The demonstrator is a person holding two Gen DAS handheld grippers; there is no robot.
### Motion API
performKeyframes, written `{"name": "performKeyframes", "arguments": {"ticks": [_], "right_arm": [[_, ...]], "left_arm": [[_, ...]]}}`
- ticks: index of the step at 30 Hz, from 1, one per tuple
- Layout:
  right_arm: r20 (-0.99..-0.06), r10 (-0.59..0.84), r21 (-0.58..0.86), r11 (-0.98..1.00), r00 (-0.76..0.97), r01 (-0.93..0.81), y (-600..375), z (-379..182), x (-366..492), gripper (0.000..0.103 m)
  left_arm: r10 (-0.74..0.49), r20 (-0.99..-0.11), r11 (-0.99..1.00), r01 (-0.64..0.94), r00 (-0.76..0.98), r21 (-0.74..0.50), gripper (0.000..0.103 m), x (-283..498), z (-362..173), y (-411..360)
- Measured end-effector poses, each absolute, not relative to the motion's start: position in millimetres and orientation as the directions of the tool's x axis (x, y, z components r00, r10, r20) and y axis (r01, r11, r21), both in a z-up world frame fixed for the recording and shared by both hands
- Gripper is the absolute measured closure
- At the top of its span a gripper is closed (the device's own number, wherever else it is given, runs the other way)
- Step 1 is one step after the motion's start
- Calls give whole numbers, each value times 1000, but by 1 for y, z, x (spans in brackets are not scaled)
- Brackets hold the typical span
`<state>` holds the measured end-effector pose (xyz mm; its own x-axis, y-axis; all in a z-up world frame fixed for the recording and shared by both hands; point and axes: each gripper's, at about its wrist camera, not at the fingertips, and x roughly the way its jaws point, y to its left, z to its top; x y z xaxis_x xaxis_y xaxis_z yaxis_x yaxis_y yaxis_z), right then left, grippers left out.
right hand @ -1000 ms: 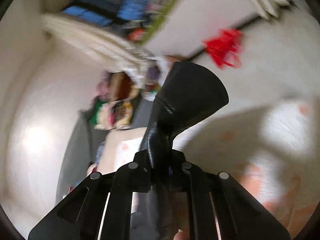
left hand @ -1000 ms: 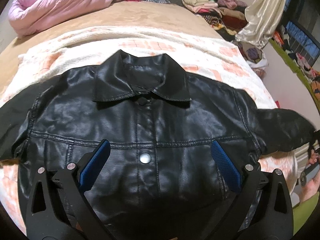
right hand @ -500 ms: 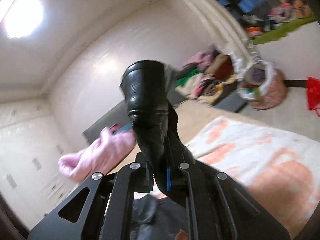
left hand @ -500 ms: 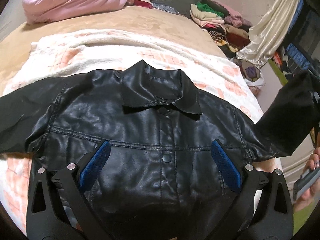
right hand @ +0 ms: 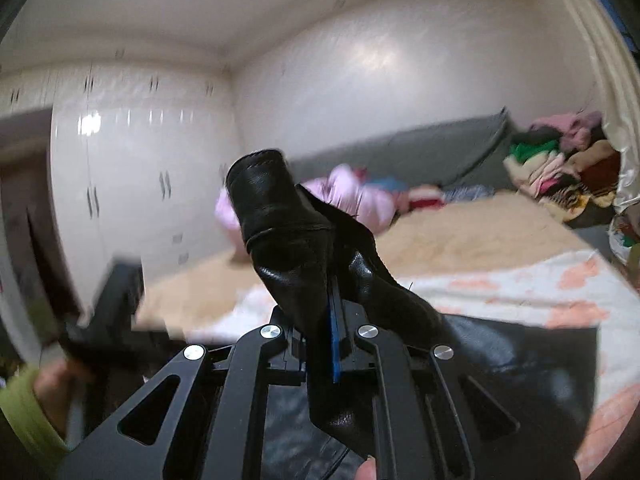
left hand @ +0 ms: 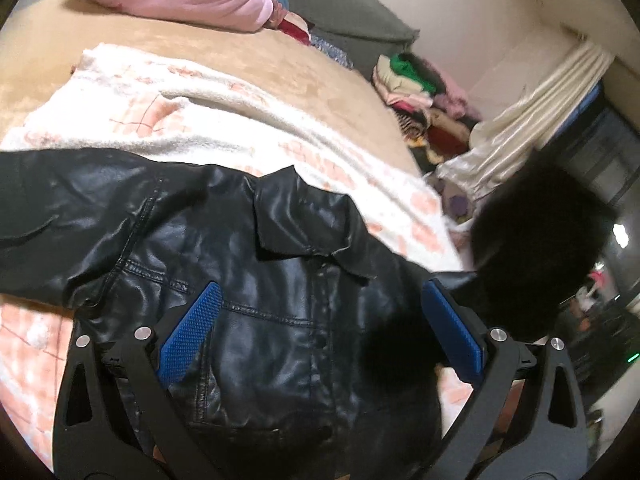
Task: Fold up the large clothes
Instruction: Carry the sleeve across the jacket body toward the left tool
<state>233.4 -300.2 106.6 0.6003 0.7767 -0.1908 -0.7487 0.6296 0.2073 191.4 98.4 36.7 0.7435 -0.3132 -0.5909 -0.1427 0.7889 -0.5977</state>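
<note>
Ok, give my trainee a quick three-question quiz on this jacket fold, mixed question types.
1. True or false: the right gripper is shut on the jacket's sleeve cuff.
2. The left gripper over the black jacket is: A) open, B) shut on the collar.
3. Fill in: the jacket lies on a white and ____ patterned blanket.

Key: 1 true; 2 A; 3 pink.

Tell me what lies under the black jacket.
The black jacket lies on a white and pink blanket, which is spread over a tan bed cover. Whatever sits directly beneath the jacket's body is covered and cannot be seen.
</note>
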Motion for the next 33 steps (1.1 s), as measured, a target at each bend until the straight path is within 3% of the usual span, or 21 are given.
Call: {"name": "performKeyframes", "arguments": {"ticks": [12,21,28,29,31,32,33], "right_arm": [[-471,729,144,619,497,-772,-228,43,230,96],[-542,739,110,534,399,-838,-189,6,202,92],[-687,671,164,516,278,-841,-171,-27,199,84],[-693,667,163,514,274,-842,-171,-28,198,80],[-711,652,157,513,264,-844,-172,-26,197,45],[-713,657,171,503,246,-847,-173,-25,196,10],[-692,682,197,495,237,-846,-178,-20,193,6]], "left_arm": [[-366,-540,696,-163,758,-699,9,174,19,125],[-402,-550,669,-175,732,-722,9,164,4,132],[-397,-577,656,-218,714,-722,9,154,-9,141],[-401,-580,653,-222,709,-724,9,152,-11,142],[-399,-591,656,-232,701,-718,9,150,-14,142],[-399,-598,659,-236,696,-714,9,150,-16,141],[-401,-605,660,-241,688,-712,9,149,-19,140]]}}
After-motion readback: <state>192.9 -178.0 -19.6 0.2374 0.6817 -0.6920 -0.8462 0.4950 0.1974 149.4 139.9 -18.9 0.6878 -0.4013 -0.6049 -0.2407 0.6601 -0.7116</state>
